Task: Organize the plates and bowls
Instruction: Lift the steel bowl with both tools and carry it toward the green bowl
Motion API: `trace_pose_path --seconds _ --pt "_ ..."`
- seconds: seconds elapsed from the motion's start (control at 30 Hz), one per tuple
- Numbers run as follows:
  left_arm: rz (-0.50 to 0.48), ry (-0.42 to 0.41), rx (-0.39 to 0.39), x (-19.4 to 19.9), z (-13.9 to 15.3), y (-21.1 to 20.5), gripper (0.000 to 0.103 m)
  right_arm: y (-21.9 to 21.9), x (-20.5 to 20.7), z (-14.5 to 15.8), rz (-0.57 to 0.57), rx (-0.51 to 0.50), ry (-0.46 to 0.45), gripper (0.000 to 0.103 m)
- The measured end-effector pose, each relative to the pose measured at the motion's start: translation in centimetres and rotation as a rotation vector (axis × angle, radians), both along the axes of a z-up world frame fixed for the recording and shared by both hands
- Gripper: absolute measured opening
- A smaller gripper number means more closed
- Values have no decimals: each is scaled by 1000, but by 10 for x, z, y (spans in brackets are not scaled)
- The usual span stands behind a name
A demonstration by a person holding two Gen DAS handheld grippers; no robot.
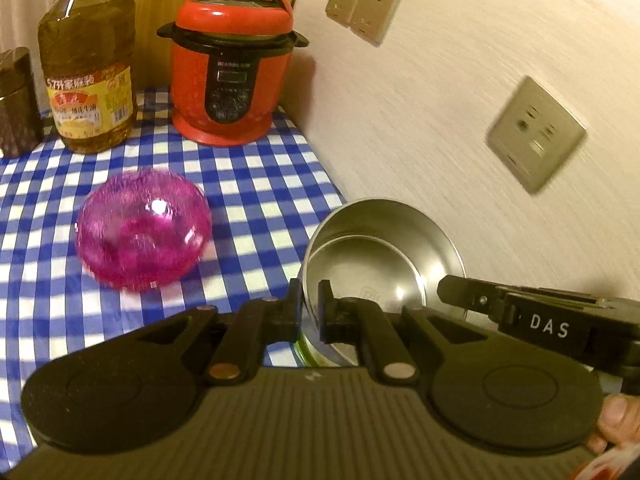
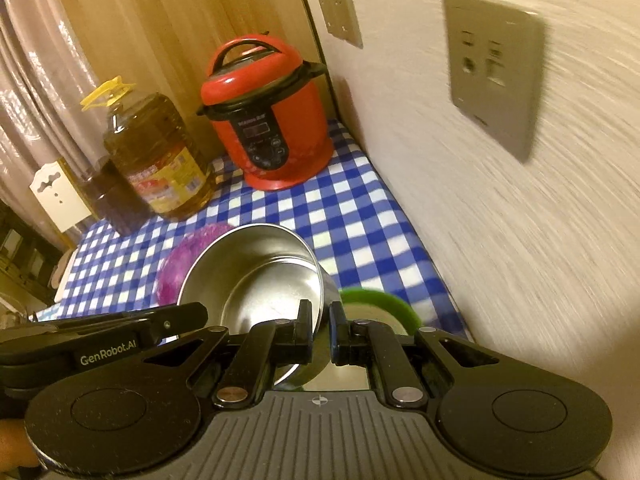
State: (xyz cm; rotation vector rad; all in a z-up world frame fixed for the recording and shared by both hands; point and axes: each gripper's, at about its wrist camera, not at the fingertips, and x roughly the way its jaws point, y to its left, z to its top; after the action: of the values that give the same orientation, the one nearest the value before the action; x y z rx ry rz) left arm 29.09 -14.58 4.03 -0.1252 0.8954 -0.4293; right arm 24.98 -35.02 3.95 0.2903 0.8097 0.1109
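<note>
Left wrist view: both grippers' fingers (image 1: 295,312) pinch opposite rims of the steel bowl (image 1: 380,256); uneven lifting could slip it onto the pink glass bowl (image 1: 142,232) beyond the left fingers.

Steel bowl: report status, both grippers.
Left gripper and right gripper shut on steel bowl rim, opposite sides. Pink bowl on cloth. Green bowl beneath.

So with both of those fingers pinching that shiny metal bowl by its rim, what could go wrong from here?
1. The shiny steel bowl hangs only from thin rim pinches by the left gripper and right gripper; uneven motion might twist it loose.
2. The translucent pink plastic bowl sits close beside it on the blue-and-white checked tablecloth and could get knocked.
3. A green-rimmed bowl lies close under the steel one, so lowering carelessly could clash them.
</note>
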Motion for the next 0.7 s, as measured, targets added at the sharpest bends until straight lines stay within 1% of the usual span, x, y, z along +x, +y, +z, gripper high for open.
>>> trace_pose_path --seconds 0.2,0.4,0.53,0.7 --pt "-12 6 -12 -42 -3 1 6 -2 -42 -1 -5 0 10 8" --pt "-6 25 -14 -75 -16 1 6 -1 -76 -9 -3 -8 12 8" --pt "-5 41 -4 -91 -27 3 6 -1 -89 -19 -4 5 25 8" --pt "3 70 -10 -104 -40 8 6 1 -100 -29 2 4 42 8"
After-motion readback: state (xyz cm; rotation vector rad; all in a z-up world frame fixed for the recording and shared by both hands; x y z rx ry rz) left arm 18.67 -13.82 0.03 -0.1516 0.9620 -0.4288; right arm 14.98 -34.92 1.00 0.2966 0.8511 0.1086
